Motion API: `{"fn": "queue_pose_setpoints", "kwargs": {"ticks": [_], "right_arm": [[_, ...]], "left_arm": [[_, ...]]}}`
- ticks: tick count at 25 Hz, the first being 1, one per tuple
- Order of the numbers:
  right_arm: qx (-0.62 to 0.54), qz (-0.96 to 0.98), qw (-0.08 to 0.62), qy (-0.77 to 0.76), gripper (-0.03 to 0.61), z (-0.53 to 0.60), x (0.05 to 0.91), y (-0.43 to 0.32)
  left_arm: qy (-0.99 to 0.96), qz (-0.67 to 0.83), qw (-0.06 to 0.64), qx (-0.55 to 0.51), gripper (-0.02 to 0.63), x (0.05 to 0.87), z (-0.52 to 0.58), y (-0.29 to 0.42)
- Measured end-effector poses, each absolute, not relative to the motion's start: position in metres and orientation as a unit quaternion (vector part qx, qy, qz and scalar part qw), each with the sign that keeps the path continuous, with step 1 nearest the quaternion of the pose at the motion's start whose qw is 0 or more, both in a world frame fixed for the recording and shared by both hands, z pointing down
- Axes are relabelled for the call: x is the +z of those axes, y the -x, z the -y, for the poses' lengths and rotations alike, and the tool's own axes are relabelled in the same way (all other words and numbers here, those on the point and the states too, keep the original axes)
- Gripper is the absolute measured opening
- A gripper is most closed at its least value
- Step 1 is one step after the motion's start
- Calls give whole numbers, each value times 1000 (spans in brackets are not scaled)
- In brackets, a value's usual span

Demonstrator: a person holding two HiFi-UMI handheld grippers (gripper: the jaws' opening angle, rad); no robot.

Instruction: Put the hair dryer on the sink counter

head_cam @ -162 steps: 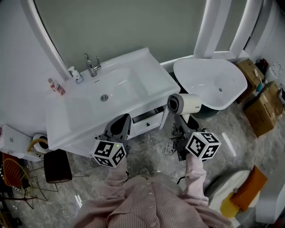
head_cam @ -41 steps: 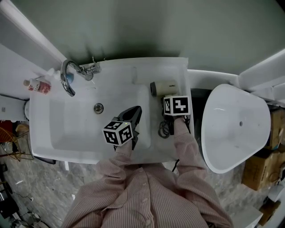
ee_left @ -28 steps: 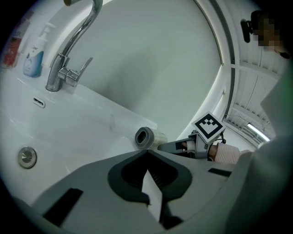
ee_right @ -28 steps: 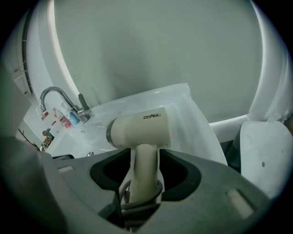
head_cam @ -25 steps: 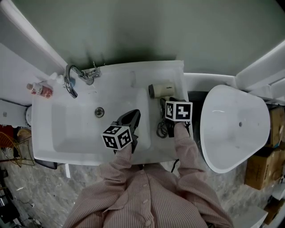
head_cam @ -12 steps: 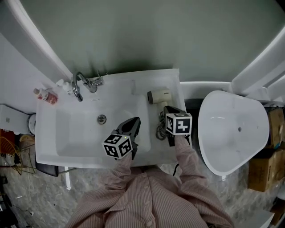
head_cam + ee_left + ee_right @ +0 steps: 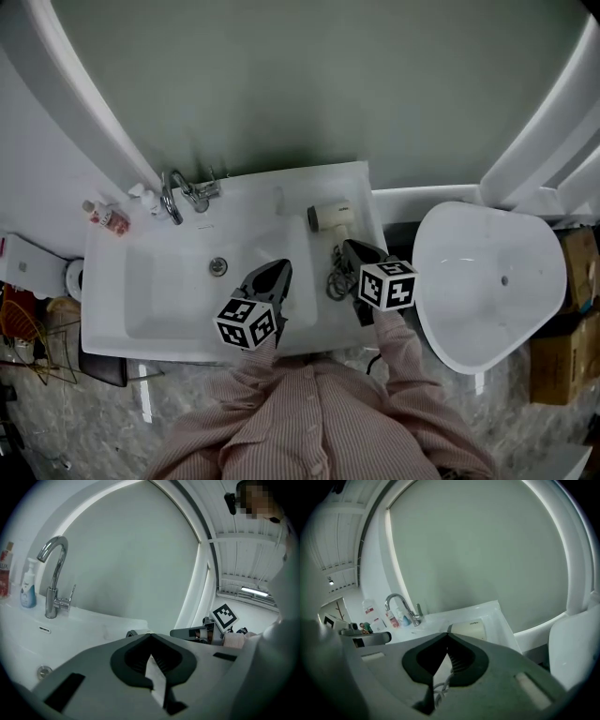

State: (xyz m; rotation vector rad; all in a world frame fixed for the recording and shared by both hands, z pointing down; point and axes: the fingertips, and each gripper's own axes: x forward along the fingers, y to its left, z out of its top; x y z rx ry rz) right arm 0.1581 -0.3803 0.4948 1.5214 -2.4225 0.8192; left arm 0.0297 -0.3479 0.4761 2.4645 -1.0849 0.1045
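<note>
The cream hair dryer (image 7: pixel 329 216) lies on the right side of the white sink counter (image 7: pixel 281 192), its nozzle facing left. Its dark cord (image 7: pixel 337 279) is bunched in front of it. My right gripper (image 7: pixel 349 246) hovers just behind the dryer, clear of it. Its jaws have just been closing and now meet with nothing between them (image 7: pixel 447 634); the dryer (image 7: pixel 469 630) shows beyond the tips. My left gripper (image 7: pixel 284 267) hangs over the basin's right edge, shut and empty (image 7: pixel 150 634).
A chrome faucet (image 7: pixel 178 192) and small bottles (image 7: pixel 108 218) stand at the counter's back left. A white bathtub (image 7: pixel 487 272) sits close on the right, with a cardboard box (image 7: pixel 567 347) beyond it. The basin (image 7: pixel 178 291) takes up the counter's left side.
The right gripper has come off the hair dryer, closed its jaws and drawn back toward me. Both grippers have lifted. The dryer stays lying on the counter.
</note>
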Motion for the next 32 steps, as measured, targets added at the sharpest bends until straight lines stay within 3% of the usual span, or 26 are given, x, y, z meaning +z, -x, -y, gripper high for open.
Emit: {"fn": "queue_pose_setpoints", "kwargs": {"ticks": [12,32], "right_arm": [[229,842,-52,-485,6,349,436,-163],[135,843,-70,-516,5,324,385,-184]], "left_arm": [[-895,415,165,15,-3,436,331,-9],[-880,463,106,-11,-3,397,325,25]]}}
